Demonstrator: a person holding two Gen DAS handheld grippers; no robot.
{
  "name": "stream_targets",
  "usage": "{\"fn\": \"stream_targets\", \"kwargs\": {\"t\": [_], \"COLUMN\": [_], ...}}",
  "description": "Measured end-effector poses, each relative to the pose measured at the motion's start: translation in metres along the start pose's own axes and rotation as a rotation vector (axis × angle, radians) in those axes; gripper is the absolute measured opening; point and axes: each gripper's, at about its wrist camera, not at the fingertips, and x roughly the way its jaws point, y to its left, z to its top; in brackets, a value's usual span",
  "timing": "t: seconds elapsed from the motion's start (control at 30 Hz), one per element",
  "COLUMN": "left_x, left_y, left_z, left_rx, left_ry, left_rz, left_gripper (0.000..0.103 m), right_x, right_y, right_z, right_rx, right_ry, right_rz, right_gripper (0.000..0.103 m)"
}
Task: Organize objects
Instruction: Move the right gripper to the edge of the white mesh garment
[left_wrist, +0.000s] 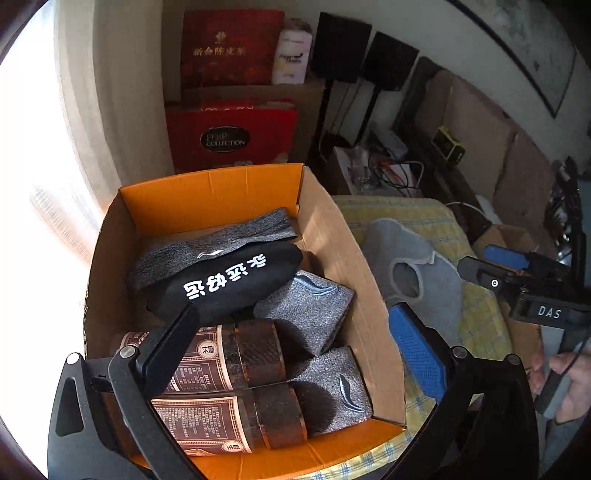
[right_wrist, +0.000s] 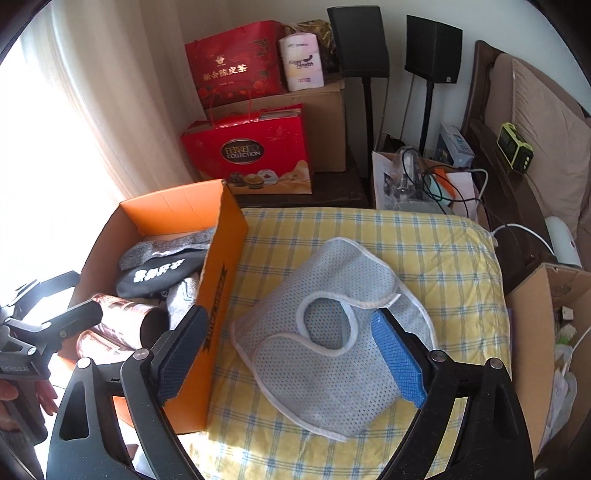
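Observation:
An orange-lined cardboard box (left_wrist: 210, 177) holds a black pouch with white characters (left_wrist: 229, 280), grey socks (left_wrist: 306, 314) and two brown printed tins (left_wrist: 229, 354), which lie side by side at the near end. My left gripper (left_wrist: 295, 310) hangs open over the box with nothing between its fingers. Beside the box, a grey mesh garment (right_wrist: 325, 365) with white trim lies flat on a yellow checked cushion (right_wrist: 443, 251). My right gripper (right_wrist: 290, 314) stands open above the garment, empty, with its left finger over the box's (right_wrist: 173, 206) near wall. Each gripper shows in the other's view: the right gripper (left_wrist: 476, 258) and the left gripper (right_wrist: 79, 293).
Red gift bags (right_wrist: 247, 155) and a large cardboard carton (right_wrist: 325, 122) stand behind the box, by a bright curtained window. Two black speakers on stands (right_wrist: 358, 40), a carton of cables (right_wrist: 417, 177), a sofa (right_wrist: 535, 103) and an open carton (right_wrist: 546, 332) crowd the right.

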Motion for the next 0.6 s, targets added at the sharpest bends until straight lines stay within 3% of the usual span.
{"fn": "stream_targets", "kwargs": {"t": [0.17,0.37,0.6], "left_x": [0.002,0.000,0.015], "left_y": [-0.018,-0.045,-0.071], "left_z": [-0.008,-0.018,-0.025], "left_rx": [-0.007,0.006,0.030], "left_ry": [0.024,-0.013,0.005], "left_rz": [-0.056,-0.105,-0.126], "left_gripper": [0.102,0.102,0.102], "right_x": [-0.003,0.006,0.025], "right_y": [-0.040,-0.087,-0.109], "right_z": [-0.022,-0.053,-0.076], "right_rx": [0.074,0.184,0.248], "right_ry": [0.025,0.056,0.088], "right_rz": [-0.036,-0.057,-0.048], "right_gripper": [0.091,0.091,0.091]}}
